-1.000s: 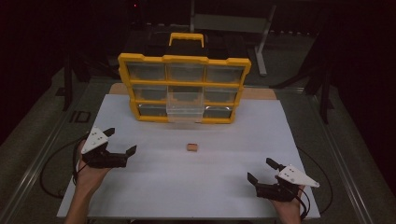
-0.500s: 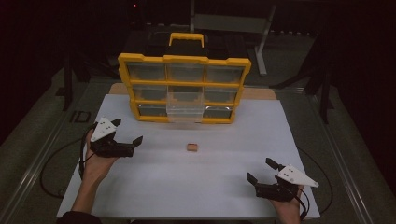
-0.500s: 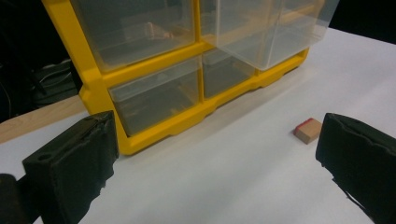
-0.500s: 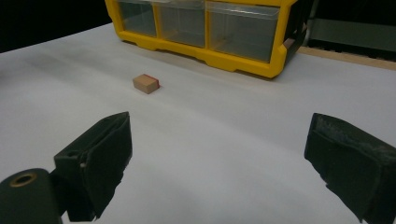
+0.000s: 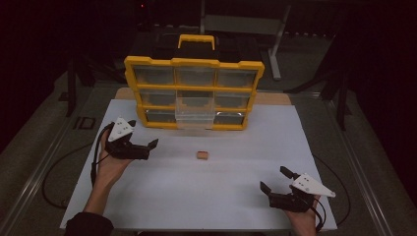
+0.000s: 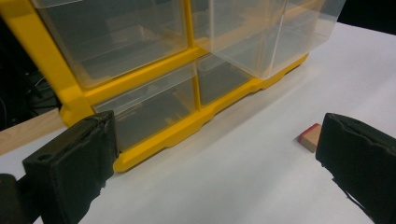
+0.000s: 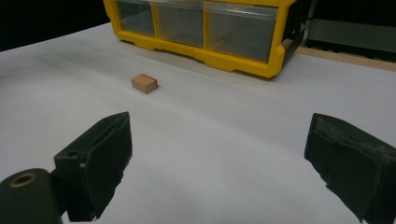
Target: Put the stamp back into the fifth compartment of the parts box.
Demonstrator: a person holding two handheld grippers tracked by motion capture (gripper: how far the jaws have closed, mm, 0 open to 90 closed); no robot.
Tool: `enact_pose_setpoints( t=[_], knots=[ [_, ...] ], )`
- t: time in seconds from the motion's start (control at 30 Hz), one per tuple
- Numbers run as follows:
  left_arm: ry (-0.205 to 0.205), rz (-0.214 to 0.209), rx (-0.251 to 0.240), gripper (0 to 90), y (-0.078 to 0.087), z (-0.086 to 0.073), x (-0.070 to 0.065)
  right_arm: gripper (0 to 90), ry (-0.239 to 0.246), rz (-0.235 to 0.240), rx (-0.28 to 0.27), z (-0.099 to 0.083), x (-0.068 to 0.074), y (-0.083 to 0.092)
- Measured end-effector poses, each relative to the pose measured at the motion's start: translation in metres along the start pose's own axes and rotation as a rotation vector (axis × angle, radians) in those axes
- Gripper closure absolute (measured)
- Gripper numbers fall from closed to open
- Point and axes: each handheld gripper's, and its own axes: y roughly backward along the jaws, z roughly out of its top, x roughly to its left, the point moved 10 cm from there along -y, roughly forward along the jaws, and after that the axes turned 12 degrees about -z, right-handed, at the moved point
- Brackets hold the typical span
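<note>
A yellow plastic organiser case [image 5: 194, 93] with a black-and-yellow carry handle and a grid of clear drawers stands upright at the far edge of a white-covered table [image 5: 162, 196], one clear plastic drawer [image 5: 195, 112] in its middle column pulled out toward the person. A small tan wooden block with a red edge [image 5: 202, 155] lies alone on the white surface in front of that drawer, roughly midway between the two hands and touching neither tool. The left gripper [image 5: 142, 148], held in the person's left hand [image 5: 110, 164] with a grey three-cornered plate on top, sits near the case's lower-left corner with its black jaws spread wide and nothing between them; in the left gripper view the block [image 6: 310, 137] appears just beside the right-hand jaw, with the case's bottom drawers [image 6: 154, 109] close ahead. The right gripper [image 5: 278, 179] rests low near the table's near-right corner, well apart from the block, its jaws likewise released and empty; the right gripper view looks across bare white surface to the block [image 7: 144, 83] and the case [image 7: 201, 35] beyond.
</note>
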Motion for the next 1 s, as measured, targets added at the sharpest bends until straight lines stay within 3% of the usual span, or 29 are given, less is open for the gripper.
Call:
enact_pose_setpoints(
  t=[0.27,0.33,1.0],
  knots=[
    [-0.007,-0.038,0.022,0.3,-0.015,0.002,-0.005,7.4,0.000,-0.001,0.006,0.000,0.000,0.000],
    [-0.010,-0.040,0.035,0.3,-0.018,0.002,-0.006,7.4,0.005,-0.016,0.004,0.000,-0.001,0.000],
    [-0.033,-0.093,0.097,0.2,-0.057,-0.001,-0.020,7.4,0.006,-0.005,0.003,0.000,-0.001,-0.001]
  ],
)
